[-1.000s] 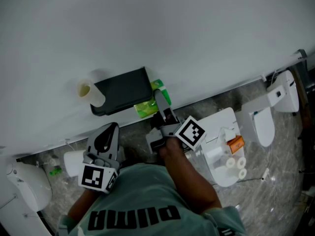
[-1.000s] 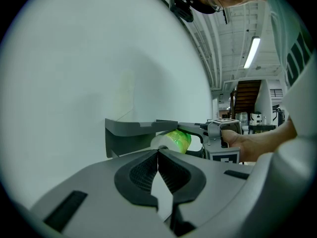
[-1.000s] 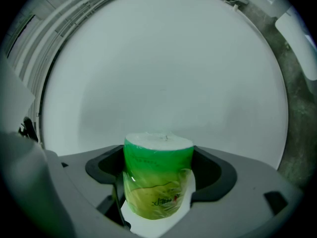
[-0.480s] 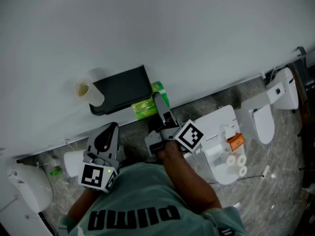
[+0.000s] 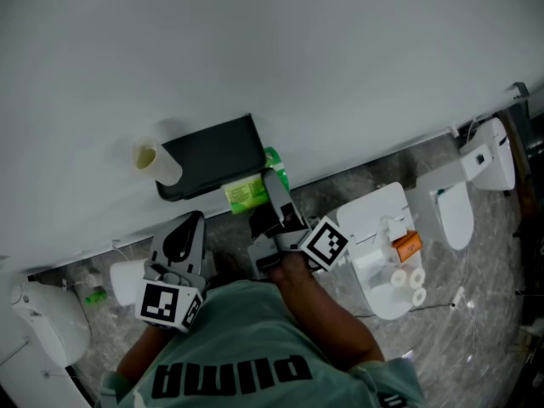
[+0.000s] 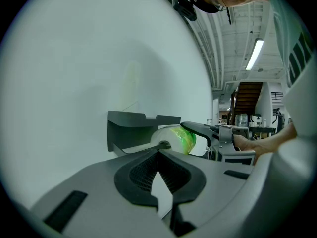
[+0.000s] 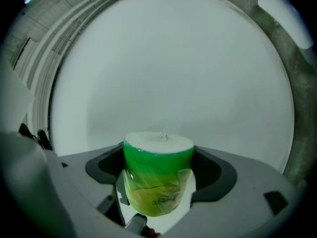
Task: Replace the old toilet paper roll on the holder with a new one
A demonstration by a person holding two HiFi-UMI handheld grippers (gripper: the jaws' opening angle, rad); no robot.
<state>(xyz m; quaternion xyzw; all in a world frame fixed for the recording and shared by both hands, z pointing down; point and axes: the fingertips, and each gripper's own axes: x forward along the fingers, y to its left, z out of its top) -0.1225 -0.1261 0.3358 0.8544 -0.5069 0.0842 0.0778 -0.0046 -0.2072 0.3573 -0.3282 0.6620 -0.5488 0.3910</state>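
A black paper holder (image 5: 212,153) hangs on the white wall, with the old, nearly bare roll (image 5: 158,161) sticking out at its left end. My right gripper (image 5: 272,184) is shut on a new roll in green plastic wrap (image 5: 247,194), held just below the holder's right end. In the right gripper view the wrapped roll (image 7: 158,180) stands upright between the jaws of the right gripper (image 7: 158,157). My left gripper (image 5: 192,223) hangs lower left of the holder, shut and empty. In the left gripper view its tips (image 6: 158,155) meet, with the holder (image 6: 132,125) and green roll (image 6: 182,138) beyond.
A white toilet (image 5: 371,219) at right carries several small rolls (image 5: 409,284) and an orange item (image 5: 408,247). Another toilet (image 5: 459,211) stands further right, and one (image 5: 42,323) at far left. A small green object (image 5: 95,296) lies on the grey stone floor.
My right gripper has carried the green-wrapped roll a little left and down, closer under the holder. The left gripper has stayed put.
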